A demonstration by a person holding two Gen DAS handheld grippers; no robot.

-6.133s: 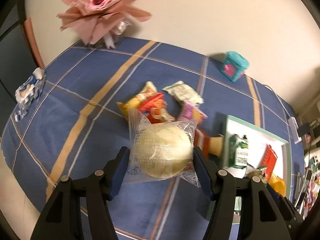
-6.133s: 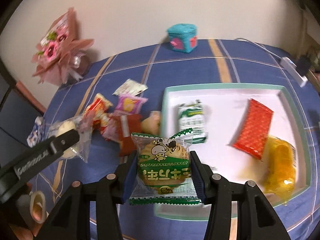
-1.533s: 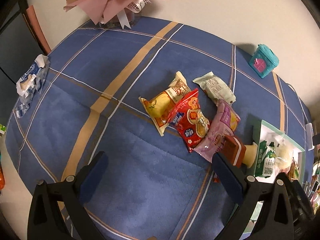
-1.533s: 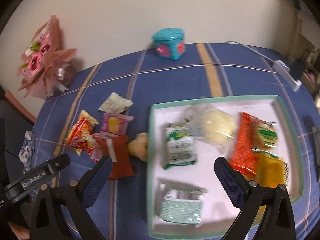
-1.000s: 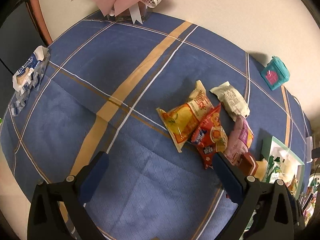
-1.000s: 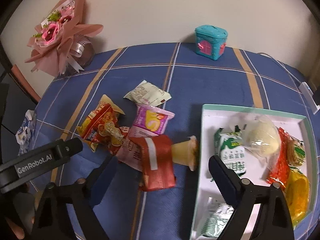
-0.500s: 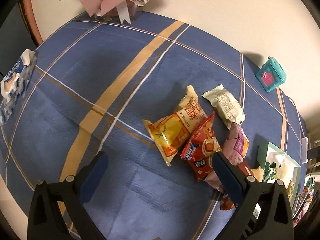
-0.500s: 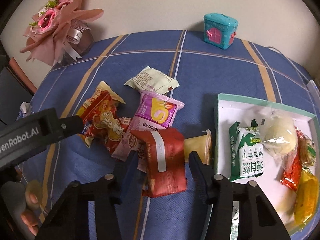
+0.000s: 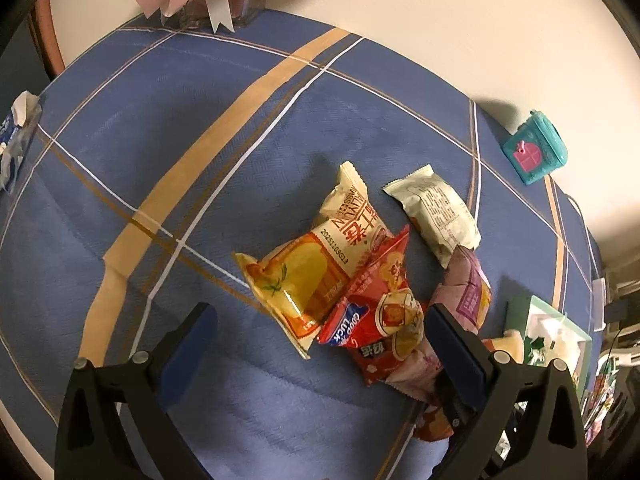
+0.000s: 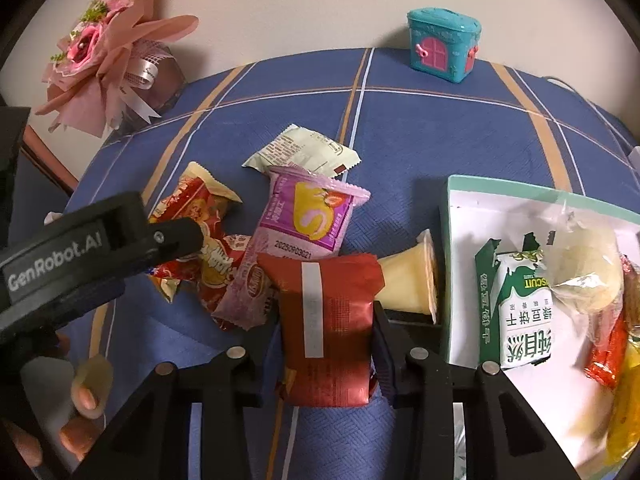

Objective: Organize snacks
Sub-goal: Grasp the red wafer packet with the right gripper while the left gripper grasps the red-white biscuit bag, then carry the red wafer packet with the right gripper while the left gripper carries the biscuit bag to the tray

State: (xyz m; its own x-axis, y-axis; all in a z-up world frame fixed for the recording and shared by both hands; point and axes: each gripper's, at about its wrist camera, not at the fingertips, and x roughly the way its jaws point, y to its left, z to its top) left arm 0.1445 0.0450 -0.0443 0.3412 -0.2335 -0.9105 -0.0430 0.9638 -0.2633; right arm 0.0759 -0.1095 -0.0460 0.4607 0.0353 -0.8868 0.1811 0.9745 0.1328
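Right gripper (image 10: pixel 326 344) closing on the dark red packet (image 10: pixel 326 328); left gripper (image 9: pixel 316 344) spread wide above the snack pile.

The right fingers (image 10: pixel 382 344) are closing with the dark red packet between them, its sides at or against the pads; the packet lies on the blue plaid worktop (image 10: pixel 400 128), just left of the white tray (image 10: pixel 444 264). A yellow jelly cup (image 10: pixel 412 280) lies on its side between packet and tray wall. The tray holds a green biscuit packet (image 10: pixel 520 312) and a clear-wrapped bun (image 10: pixel 580 268). The left fingers (image 9: pixel 456 348) stand far apart, gripping nothing, over a yellow chip bag (image 9: pixel 316 260), a red snack bag (image 9: pixel 380 312) and a purple packet (image 9: pixel 464 292). A teal toy box (image 10: pixel 444 50) stands by the wall.
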